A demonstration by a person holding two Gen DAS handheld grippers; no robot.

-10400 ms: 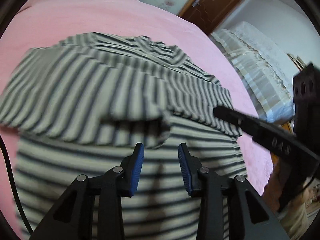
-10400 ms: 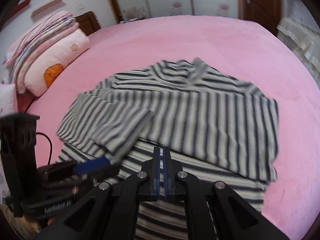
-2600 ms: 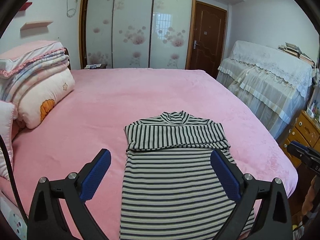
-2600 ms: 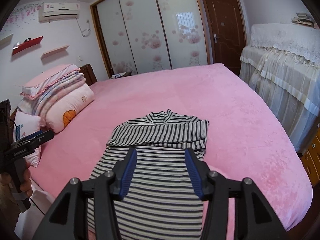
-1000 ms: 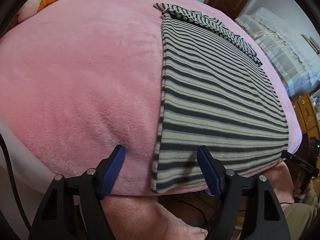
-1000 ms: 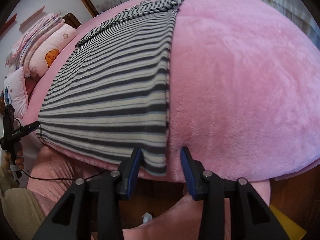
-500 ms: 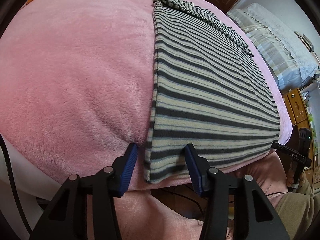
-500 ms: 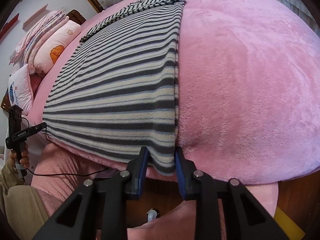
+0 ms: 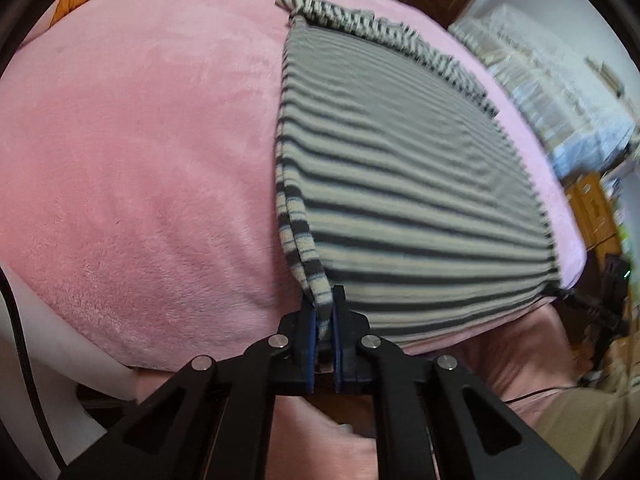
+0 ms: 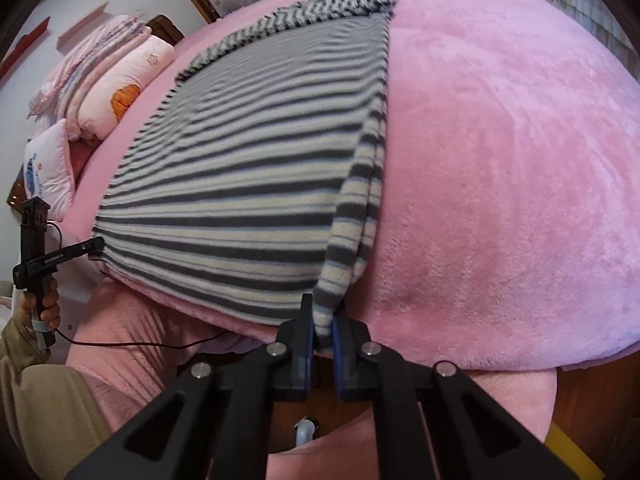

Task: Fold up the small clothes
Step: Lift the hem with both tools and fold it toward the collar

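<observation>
One grey-and-cream striped fleece top (image 9: 400,184) lies flat on the pink plush bed (image 9: 140,160), its hem at the near edge. It looks soft, light and limp — it will sag between holds, so the two hem corners are the places to take. The left gripper (image 9: 324,316) and right gripper (image 10: 323,330) have just closed, jaws each pinching one corner.

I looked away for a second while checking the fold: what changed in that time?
Both grippers have just been closing onto the striped top's hem corners: the left gripper now pinches the left corner, the right gripper the right corner, each lifting it slightly. The rest of the top stays flat on the pink bed, sleeves folded at the far end.
</observation>
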